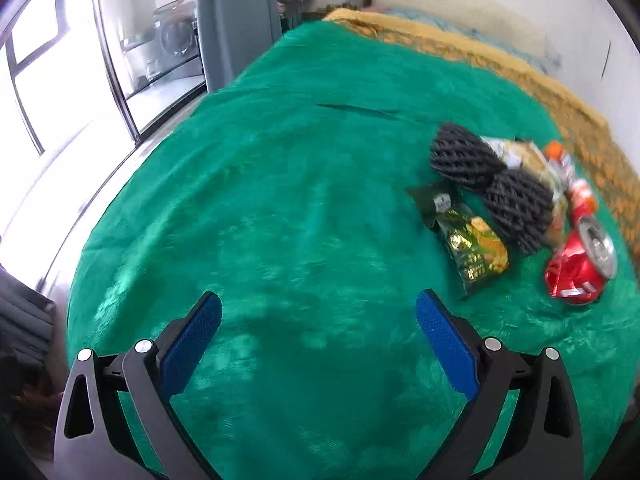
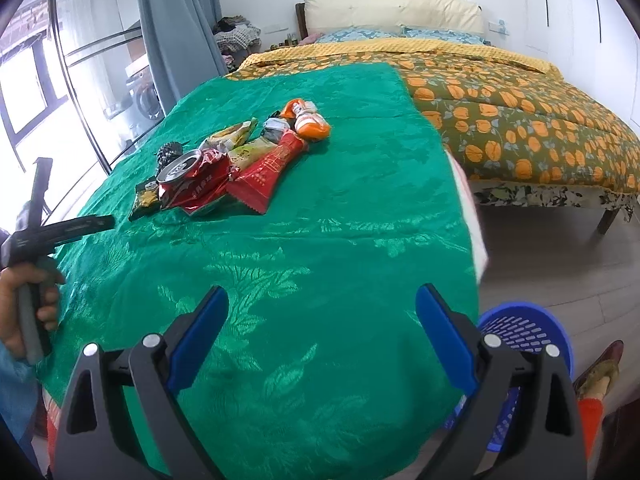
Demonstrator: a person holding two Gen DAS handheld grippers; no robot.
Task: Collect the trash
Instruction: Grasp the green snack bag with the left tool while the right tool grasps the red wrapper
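Above green cloth (image 2: 320,240), spread right gripper (image 2: 322,312).

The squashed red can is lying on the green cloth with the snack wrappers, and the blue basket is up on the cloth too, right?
Not quite. The squashed red can does lie on the green cloth among the snack wrappers, but the blue basket stands on the floor beside the cloth's edge, as the right wrist view shows.

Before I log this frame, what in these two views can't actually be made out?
- Blue basket, right wrist view: the right tongs and the green cloth hide its inside and lower part.
- Black object: blurred in the left view, mostly behind the crushed can in the right.
- Wrapper print: too small or blurred.
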